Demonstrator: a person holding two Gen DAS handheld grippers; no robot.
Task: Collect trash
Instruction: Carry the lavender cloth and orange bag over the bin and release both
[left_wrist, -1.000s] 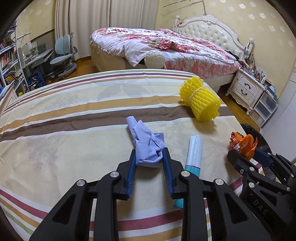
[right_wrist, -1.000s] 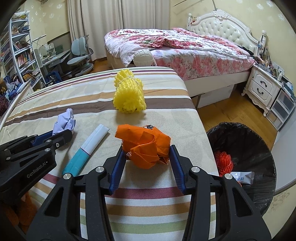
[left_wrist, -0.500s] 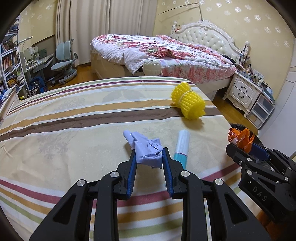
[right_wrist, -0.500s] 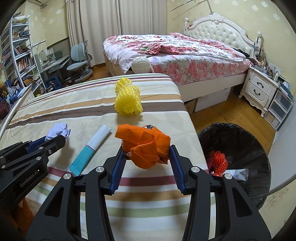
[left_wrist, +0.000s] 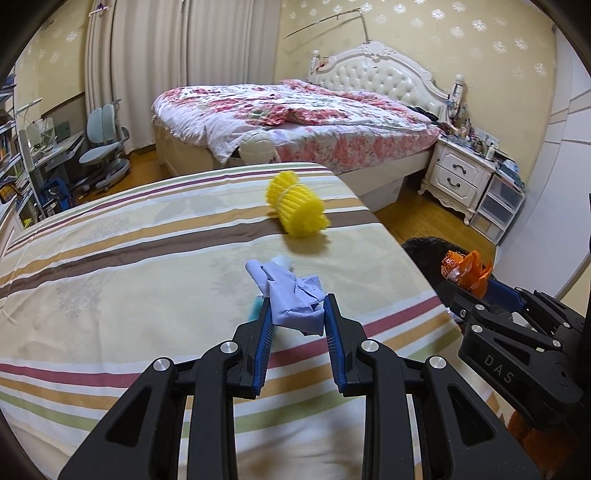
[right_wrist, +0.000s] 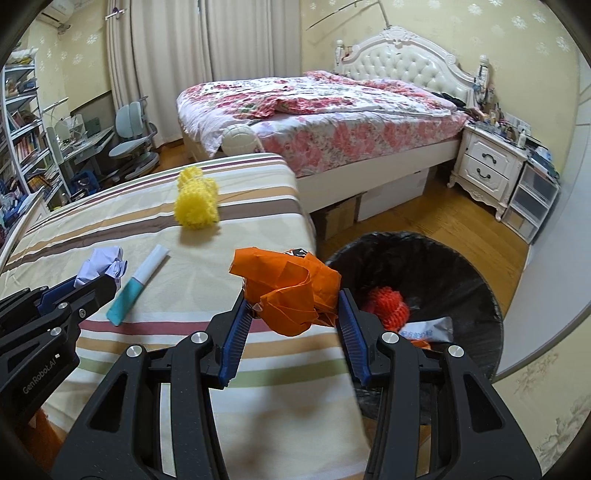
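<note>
My left gripper (left_wrist: 297, 308) is shut on a crumpled pale blue paper wad (left_wrist: 291, 295), held above the striped bedspread (left_wrist: 129, 258). My right gripper (right_wrist: 291, 302) is shut on a crumpled orange wrapper (right_wrist: 291, 288), lifted near the bed's right edge, close to the black-lined trash bin (right_wrist: 443, 266). In the right wrist view the left gripper (right_wrist: 99, 284) shows with the blue wad (right_wrist: 105, 262). In the left wrist view the right gripper (left_wrist: 454, 286) carries the orange wrapper (left_wrist: 465, 271). A yellow foam net (right_wrist: 195, 206) and a white-and-teal tube (right_wrist: 138, 284) lie on the bedspread.
The bin holds a red foam net (right_wrist: 388, 306) and a silvery packet (right_wrist: 428, 326). Beyond stand a floral bed (right_wrist: 332, 110), a white nightstand (right_wrist: 491, 166), boxes under the bed, and a desk with a chair (right_wrist: 129, 144) at left. Wooden floor lies right of the striped bed.
Both grippers have lifted and swung to the right with their trash still held. The bin now fills more of the right wrist view, and the tube has slid behind the blue wad in the left view.
</note>
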